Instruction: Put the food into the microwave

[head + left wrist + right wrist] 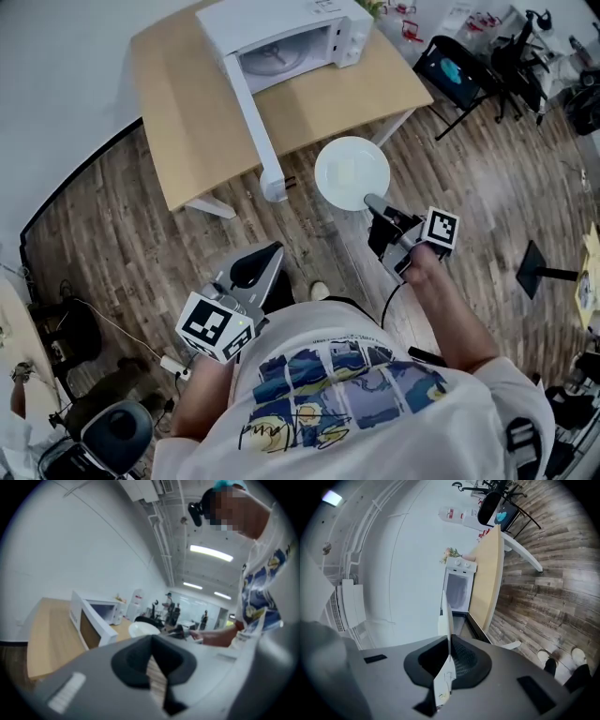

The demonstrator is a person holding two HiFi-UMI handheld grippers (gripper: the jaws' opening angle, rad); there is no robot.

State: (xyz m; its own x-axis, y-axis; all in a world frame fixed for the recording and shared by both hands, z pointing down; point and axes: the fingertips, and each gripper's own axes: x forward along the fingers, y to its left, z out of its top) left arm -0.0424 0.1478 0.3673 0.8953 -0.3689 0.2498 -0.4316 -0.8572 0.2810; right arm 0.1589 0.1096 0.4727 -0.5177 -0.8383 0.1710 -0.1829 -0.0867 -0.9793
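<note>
The white microwave (281, 37) stands on a wooden table (178, 141) with its door (248, 112) swung wide open toward me. My right gripper (373, 202) is shut on the near rim of a white plate (352, 173), holding it level over the floor just short of the table; a faint pale piece of food lies on it. In the right gripper view the plate (446, 620) shows edge-on between the jaws, with the microwave (457, 590) beyond. My left gripper (258, 267) hangs low by my body, shut and empty. Its view shows the microwave (96, 616) and the plate (143, 629).
A black chair (450, 70) stands right of the table, and a black floor stand (539, 272) is at the far right. The open door sticks out past the table's front edge. Cables and a stool (117, 431) lie at the lower left on the wood floor.
</note>
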